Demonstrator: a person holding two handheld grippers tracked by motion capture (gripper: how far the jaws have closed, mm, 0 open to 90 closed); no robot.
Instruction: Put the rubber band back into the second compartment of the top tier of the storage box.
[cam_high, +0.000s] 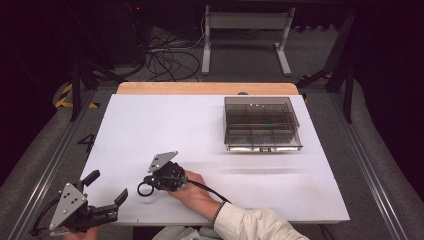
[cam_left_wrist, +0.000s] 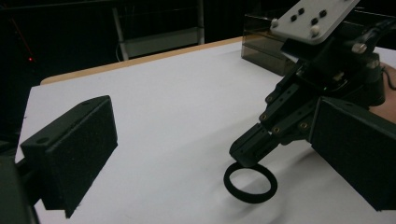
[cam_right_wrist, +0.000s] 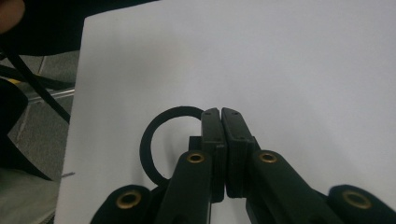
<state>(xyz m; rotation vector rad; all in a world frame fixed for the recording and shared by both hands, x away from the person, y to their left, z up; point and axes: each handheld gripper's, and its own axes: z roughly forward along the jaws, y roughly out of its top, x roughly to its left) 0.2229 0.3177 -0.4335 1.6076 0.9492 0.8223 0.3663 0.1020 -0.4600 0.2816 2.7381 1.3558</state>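
Covering most of the scene, a white table (cam_high: 210, 130) runs under everything, with a strip of bare wood along its far edge. On its far right part stands a smoky clear box (cam_high: 261, 124), split into compartments by thin walls; whatever is in them is too small to tell. Near the front, left of centre, the right gripper (cam_high: 150, 186) lies low over the table, held by a hand (cam_high: 196, 192) in a pale sleeve, its grey plate tilted up and its cable trailing back toward the wrist. Its jaws are pressed together, and in the right gripper view they meet at the rim of a black ring (cam_right_wrist: 154, 140); the pictures do not settle whether the rim is pinched between them or merely just beside them. The left gripper (cam_high: 107, 190) hovers at the front left corner of the table, its jaws spread wide with nothing between them, pointing toward the ring. In the left gripper view the ring (cam_left_wrist: 250, 182) lies flat on the white surface, directly under the tips of the right gripper (cam_left_wrist: 250, 149), between the two grippers and well apart from the box (cam_left_wrist: 264, 44).
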